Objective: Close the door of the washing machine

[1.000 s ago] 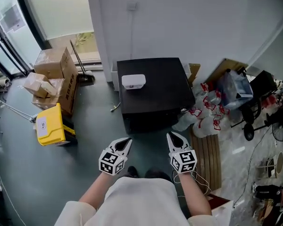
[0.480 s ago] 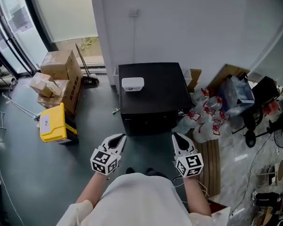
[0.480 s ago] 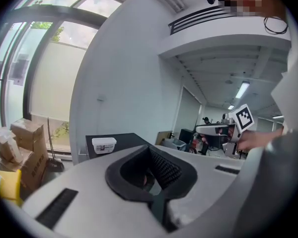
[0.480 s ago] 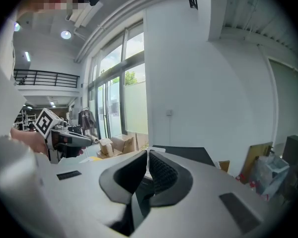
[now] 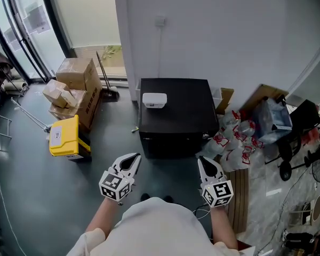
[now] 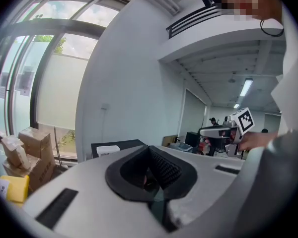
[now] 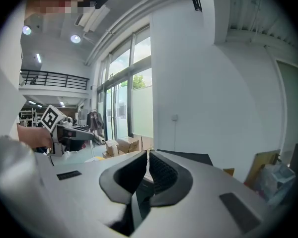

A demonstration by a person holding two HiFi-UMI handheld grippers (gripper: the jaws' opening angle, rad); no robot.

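The washing machine point(image 5: 176, 111) is a black box standing against the white wall, with a small white object point(image 5: 154, 100) on its top. Its dark front face point(image 5: 173, 143) looks toward me, and I cannot make out the door. My left gripper point(image 5: 133, 158) and right gripper point(image 5: 204, 160) hang side by side in front of my body, short of the machine and touching nothing. Both are shut with nothing between the jaws. In the left gripper view the left gripper point(image 6: 149, 150) points level at the machine's top point(image 6: 120, 145). The right gripper point(image 7: 148, 155) does the same in its own view.
Cardboard boxes point(image 5: 74, 89) and a yellow case point(image 5: 64, 137) stand left of the machine, with a broom point(image 5: 104, 73) against the wall. Plastic bags point(image 5: 240, 137), a slatted wooden board point(image 5: 239, 196) and assorted clutter crowd the right. A cable drops from a wall socket point(image 5: 160, 21) behind the machine.
Both grippers have risen and drifted slightly apart, still shut and empty. The head view has shifted, so the machine sits lower and farther right in the picture.
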